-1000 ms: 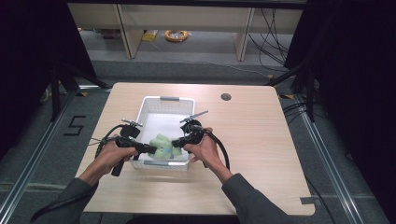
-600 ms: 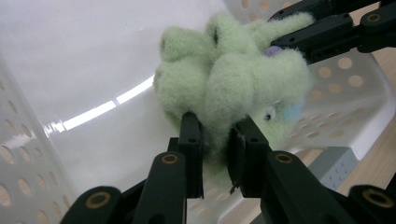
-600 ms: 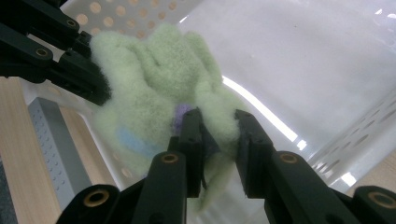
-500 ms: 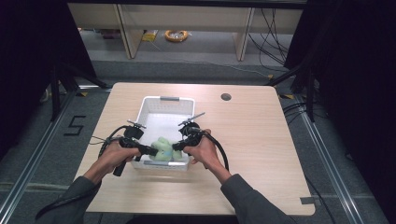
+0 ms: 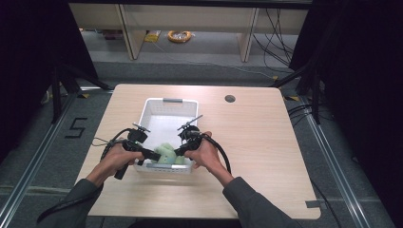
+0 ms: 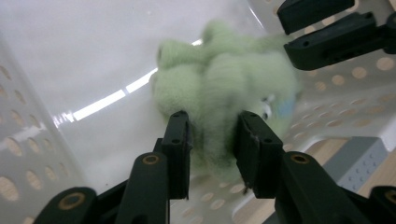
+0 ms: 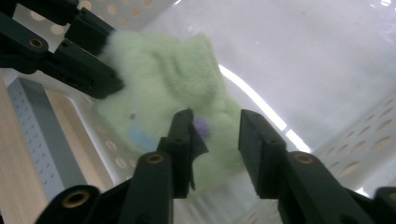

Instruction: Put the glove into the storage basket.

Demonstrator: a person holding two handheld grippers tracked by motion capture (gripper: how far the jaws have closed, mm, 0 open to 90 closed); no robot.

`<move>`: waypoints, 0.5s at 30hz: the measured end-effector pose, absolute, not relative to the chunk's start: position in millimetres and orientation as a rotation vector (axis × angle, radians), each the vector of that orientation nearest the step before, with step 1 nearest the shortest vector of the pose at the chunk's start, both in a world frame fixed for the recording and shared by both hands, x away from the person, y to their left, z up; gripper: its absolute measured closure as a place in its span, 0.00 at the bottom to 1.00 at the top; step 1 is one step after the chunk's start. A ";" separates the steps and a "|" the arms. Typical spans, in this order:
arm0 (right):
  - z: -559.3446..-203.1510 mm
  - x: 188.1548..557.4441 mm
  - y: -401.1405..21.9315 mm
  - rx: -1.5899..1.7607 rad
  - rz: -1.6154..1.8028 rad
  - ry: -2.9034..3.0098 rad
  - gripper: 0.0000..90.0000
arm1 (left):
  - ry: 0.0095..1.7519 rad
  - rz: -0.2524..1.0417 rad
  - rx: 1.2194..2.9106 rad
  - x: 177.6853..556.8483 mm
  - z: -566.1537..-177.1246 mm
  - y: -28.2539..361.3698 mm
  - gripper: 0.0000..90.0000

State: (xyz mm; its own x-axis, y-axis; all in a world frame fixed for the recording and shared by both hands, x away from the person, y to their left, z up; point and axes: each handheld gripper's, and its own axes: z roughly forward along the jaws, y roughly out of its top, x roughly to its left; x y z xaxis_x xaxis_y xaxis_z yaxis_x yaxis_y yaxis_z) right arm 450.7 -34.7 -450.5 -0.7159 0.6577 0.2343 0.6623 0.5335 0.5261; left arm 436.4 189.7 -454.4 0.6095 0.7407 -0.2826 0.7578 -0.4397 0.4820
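Now, table: a pale wooden tabletop [image 5: 266, 142] is seen bearing one container.
Basket: a white perforated plastic basket [image 5: 164, 105] is placed at the middle.
Toy: a pale green plush toy [image 5: 167, 153] is lying at the basket's near end.
Left gripper [image 6: 212, 130]: its jaws have just been opening; the plush is straddled, probably loosely.
Right gripper [image 7: 215, 129]: its jaws have likewise been widening around the toy.
Meaning: the toy is judged released, its placing nearly done.

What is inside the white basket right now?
A green plush toy lies at the white basket's near end; the floor under it is covered.
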 end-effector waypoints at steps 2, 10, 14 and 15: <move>-450.0 450.9 -34.6 -1.173 -0.959 -2.751 0.70 | 1.181 -0.029 2.263 436.1 -453.6 189.9 0.71; -442.8 450.6 -36.6 -1.183 -0.970 -2.810 0.63 | 1.202 0.017 2.255 432.1 -445.6 187.9 0.64; -438.2 450.3 -40.3 -1.187 -1.008 -2.796 0.61 | 1.211 0.039 2.224 430.8 -440.5 187.2 0.55; -436.6 449.9 -41.4 -1.180 -1.008 -2.785 0.60 | 1.231 0.035 2.193 428.8 -439.4 185.5 0.54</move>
